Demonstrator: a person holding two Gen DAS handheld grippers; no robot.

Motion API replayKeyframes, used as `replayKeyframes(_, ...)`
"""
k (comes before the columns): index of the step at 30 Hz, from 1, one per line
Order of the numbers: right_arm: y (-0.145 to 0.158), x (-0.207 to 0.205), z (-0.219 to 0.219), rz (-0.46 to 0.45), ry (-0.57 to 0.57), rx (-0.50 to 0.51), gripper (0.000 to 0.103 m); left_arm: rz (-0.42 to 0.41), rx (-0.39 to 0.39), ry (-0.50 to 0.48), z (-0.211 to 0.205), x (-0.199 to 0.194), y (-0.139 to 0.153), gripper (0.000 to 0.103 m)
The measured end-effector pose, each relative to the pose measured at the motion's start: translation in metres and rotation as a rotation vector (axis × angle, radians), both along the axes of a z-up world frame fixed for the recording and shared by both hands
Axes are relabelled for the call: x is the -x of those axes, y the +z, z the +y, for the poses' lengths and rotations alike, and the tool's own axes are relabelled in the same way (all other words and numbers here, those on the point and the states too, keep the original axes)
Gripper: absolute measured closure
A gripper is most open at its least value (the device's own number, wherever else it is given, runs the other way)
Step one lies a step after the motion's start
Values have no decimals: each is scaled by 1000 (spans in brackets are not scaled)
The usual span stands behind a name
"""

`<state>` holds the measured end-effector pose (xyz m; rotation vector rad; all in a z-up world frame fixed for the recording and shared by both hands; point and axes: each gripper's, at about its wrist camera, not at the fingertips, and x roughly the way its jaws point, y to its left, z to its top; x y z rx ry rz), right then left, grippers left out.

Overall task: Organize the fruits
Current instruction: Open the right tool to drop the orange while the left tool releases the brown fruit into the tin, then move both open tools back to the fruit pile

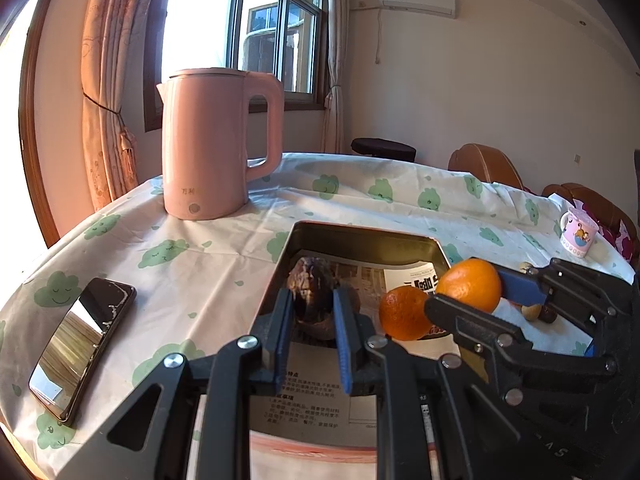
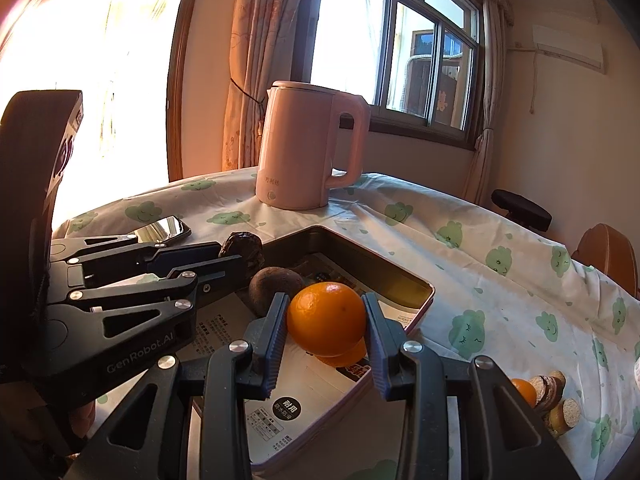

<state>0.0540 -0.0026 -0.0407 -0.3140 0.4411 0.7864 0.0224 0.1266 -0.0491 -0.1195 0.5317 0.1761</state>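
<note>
A metal tray [image 1: 362,234] lined with printed paper sits on the table and also shows in the right wrist view [image 2: 400,270]. My left gripper [image 1: 310,300] is shut on a dark wrinkled fruit [image 1: 310,276] over the tray's left side; the fruit shows again in the right wrist view [image 2: 240,244]. A second dark fruit [image 2: 276,282] lies in the tray. My right gripper [image 2: 326,318] is shut on an orange [image 2: 326,318], held above another orange [image 1: 402,314] that lies in the tray. The held orange shows in the left wrist view [image 1: 470,284].
A pink kettle [image 1: 218,142] stands behind the tray. A phone [image 1: 82,344] lies at the left. A small cup [image 1: 578,232] stands at the far right. More fruit pieces and an orange [image 2: 546,394] lie on the cloth right of the tray. Chairs stand beyond the table.
</note>
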Motion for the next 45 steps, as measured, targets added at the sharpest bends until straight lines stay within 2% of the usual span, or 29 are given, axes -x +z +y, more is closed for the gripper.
replayKeyframes(24, -16, -15, 15, 92, 9, 91, 64, 89, 7, -11, 1, -11, -11, 82)
replayKeyframes(32, -14, -16, 12, 89, -16, 78, 53, 91, 7, -5, 2, -10, -12, 81)
replayKeyframes(35, -13, -15, 9, 78, -25, 66, 50, 85, 2, 14, 3, -8, -11, 72)
replayKeyframes(38, -10, -13, 5, 66, -43, 50, 49, 74, 1, 20, 3, -4, -8, 56)
replayKeyframes(40, -7, -11, -2, 47, -52, 38, 48, 63, 0, 9, -1, -1, -6, 41)
replayKeyframes(41, -4, -9, -7, 34, -58, 31, 48, 52, -6, 8, -4, 1, -3, 38)
replayKeyframes(43, 3, -7, -20, 9, -74, 13, 38, 28, -4, -8, -10, 3, 3, 30)
replayKeyframes(45, 10, -6, -37, -7, -98, -14, 34, 17, -13, -34, -22, 4, 9, 26)
